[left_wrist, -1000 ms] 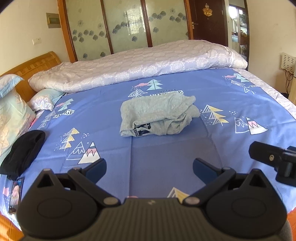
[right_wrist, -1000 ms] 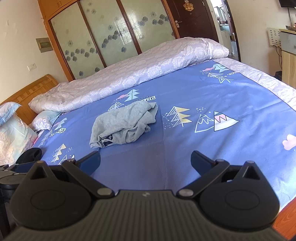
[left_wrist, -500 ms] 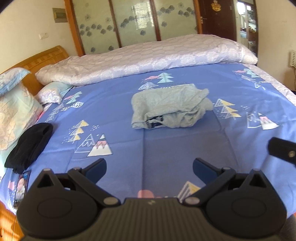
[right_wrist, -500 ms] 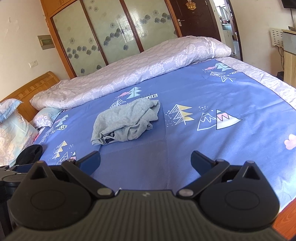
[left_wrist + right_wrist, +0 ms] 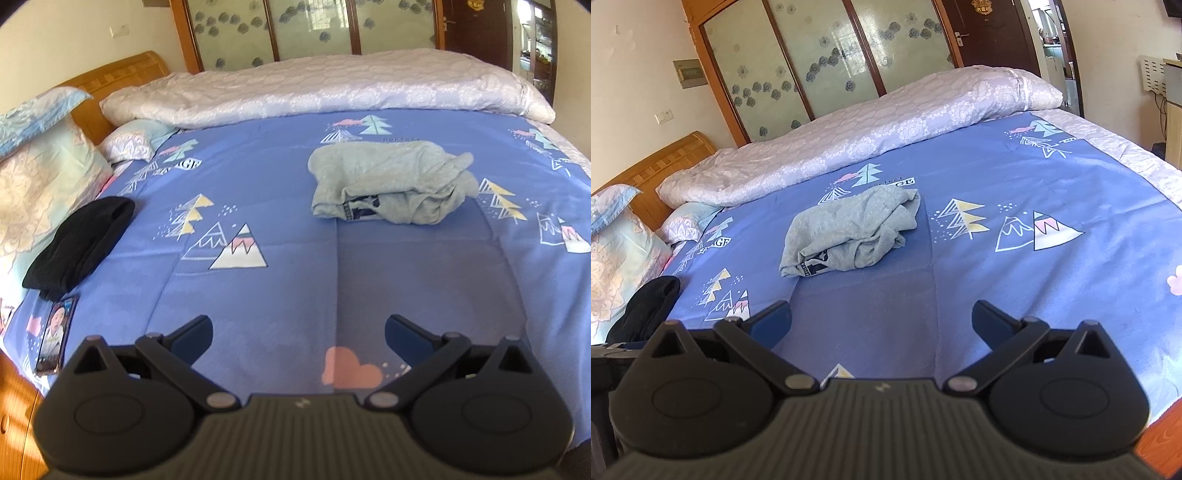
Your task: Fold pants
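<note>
The grey pants (image 5: 391, 181) lie in a folded bundle in the middle of the blue patterned bed sheet (image 5: 280, 206), with a dark waistband label showing at the near edge. They also show in the right wrist view (image 5: 849, 232). My left gripper (image 5: 298, 332) is open and empty, held well short of the pants over the near part of the sheet. My right gripper (image 5: 882, 319) is open and empty, also well short of the pants.
A black garment (image 5: 79, 245) lies at the left of the bed near pillows (image 5: 40, 173). A phone (image 5: 55, 328) lies at the near left edge. A rolled white quilt (image 5: 332, 88) runs along the far side. The wooden bed edge (image 5: 1160, 439) is near right.
Both grippers have drawn back from the pants toward the near edge of the bed and the left one has swung left. The right gripper no longer shows in the left wrist view.
</note>
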Available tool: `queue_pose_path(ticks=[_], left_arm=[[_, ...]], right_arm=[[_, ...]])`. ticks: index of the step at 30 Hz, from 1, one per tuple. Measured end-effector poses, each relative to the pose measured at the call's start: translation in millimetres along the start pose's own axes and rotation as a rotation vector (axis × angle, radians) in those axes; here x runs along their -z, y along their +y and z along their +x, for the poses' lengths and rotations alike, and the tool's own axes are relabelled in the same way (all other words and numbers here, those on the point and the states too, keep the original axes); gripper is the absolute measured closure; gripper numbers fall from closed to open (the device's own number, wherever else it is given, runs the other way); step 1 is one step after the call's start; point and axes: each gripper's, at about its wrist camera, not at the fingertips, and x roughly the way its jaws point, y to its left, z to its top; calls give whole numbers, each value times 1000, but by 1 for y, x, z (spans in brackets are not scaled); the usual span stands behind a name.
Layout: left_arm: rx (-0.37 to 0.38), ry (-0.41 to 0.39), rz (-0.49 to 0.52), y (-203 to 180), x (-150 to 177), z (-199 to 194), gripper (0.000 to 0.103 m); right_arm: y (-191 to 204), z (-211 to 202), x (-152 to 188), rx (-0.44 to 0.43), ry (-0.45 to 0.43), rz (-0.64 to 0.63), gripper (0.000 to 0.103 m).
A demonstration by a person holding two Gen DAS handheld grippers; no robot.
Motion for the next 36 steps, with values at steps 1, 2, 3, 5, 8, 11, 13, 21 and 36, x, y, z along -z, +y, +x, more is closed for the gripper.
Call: queue_pose_path(ticks=[1, 2, 3, 5, 8, 11, 13, 21, 36], left_arm=[[-3, 4, 0, 1, 1, 1, 0], [-6, 8, 2, 2, 2, 2, 0], [-9, 11, 4, 3, 3, 3, 0], [-14, 18, 6, 4, 5, 5, 0], [-15, 31, 7, 5, 6, 8, 0], [-22, 40, 14, 4, 8, 11, 0], [-23, 49, 17, 4, 10, 13, 0], [-30, 66, 22, 2, 13, 17, 0], [-17, 84, 27, 2, 14, 22, 0]], right_arm=[[0, 0, 0, -1, 2, 0, 0], [1, 0, 0, -2, 4, 1, 0], [2, 1, 1, -2, 5, 1, 0], [2, 0, 1, -4, 6, 1, 0], [5, 0, 2, -3, 5, 0, 0], [5, 0, 2, -3, 6, 1, 0], [6, 1, 3, -3, 7, 1, 0], [9, 1, 5, -4, 11, -2, 0], [9, 6, 7, -1, 26, -3, 0]])
